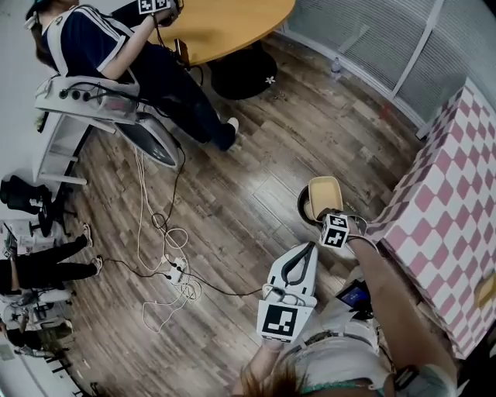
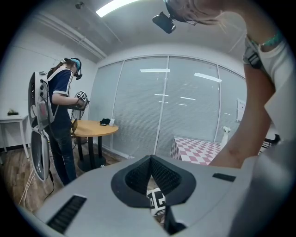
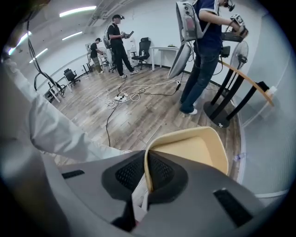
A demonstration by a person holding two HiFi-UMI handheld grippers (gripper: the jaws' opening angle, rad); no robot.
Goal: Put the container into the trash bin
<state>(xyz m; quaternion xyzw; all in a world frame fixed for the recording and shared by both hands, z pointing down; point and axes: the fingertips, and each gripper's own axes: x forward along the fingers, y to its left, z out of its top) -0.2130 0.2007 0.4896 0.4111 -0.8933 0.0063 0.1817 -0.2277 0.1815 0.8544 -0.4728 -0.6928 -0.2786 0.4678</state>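
A beige plastic container [image 1: 324,192] hangs just above the round dark trash bin [image 1: 302,209] on the wooden floor. My right gripper [image 1: 322,214] points steeply down and is shut on the container's near rim. In the right gripper view the rim runs between the black pads [image 3: 159,173] of my right gripper [image 3: 147,166], and the open tray of the container [image 3: 194,149] spreads beyond them. My left gripper [image 1: 308,248] hovers a little nearer to me, beside the bin. My left gripper [image 2: 151,159] has its jaws shut with nothing between them.
A pink checked table [image 1: 449,209] stands close on the right of the bin. A round wooden table [image 1: 225,23] and a person in dark clothes [image 1: 116,46] are farther off. Cables and a power strip [image 1: 174,271] lie on the floor to the left.
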